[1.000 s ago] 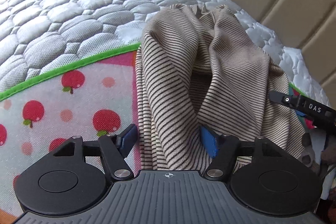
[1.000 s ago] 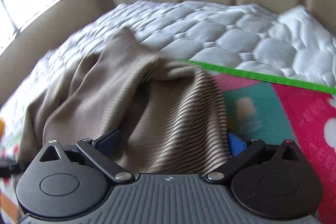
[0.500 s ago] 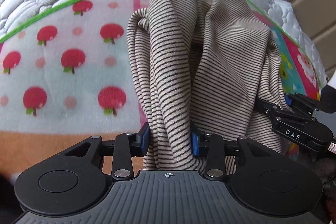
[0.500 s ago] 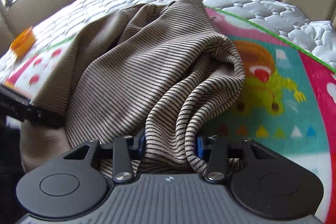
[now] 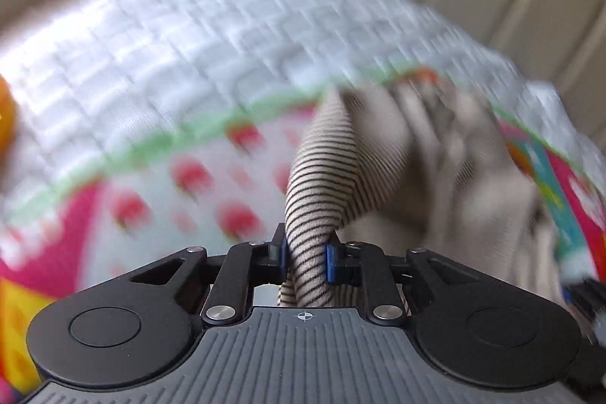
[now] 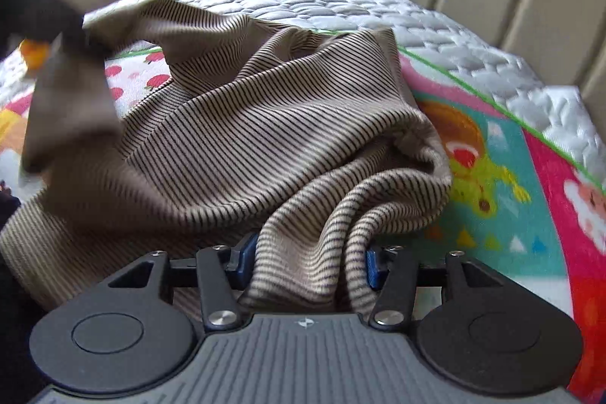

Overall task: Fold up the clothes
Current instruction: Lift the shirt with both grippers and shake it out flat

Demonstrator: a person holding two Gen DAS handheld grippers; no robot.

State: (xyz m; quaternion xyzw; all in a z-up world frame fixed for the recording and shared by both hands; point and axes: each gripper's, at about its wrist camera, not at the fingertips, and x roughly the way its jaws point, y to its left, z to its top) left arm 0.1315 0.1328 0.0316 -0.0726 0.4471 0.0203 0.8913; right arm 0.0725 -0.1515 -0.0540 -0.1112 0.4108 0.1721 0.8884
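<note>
On the bright cartoon play mat (image 6: 530, 177) lies the beige black-striped knit garment (image 6: 246, 139). Your left gripper (image 5: 305, 262) jaws clamp one bunch; your right gripper (image 6: 306, 260) jaws are opening around another. Next, I think, lift and spread it flat.

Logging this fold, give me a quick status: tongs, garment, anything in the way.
Left tongs shut on beige black-striped knit garment. Right tongs opening, bunched fabric between. Garment crumpled on colourful cartoon-print mat; nothing in the way.
</note>
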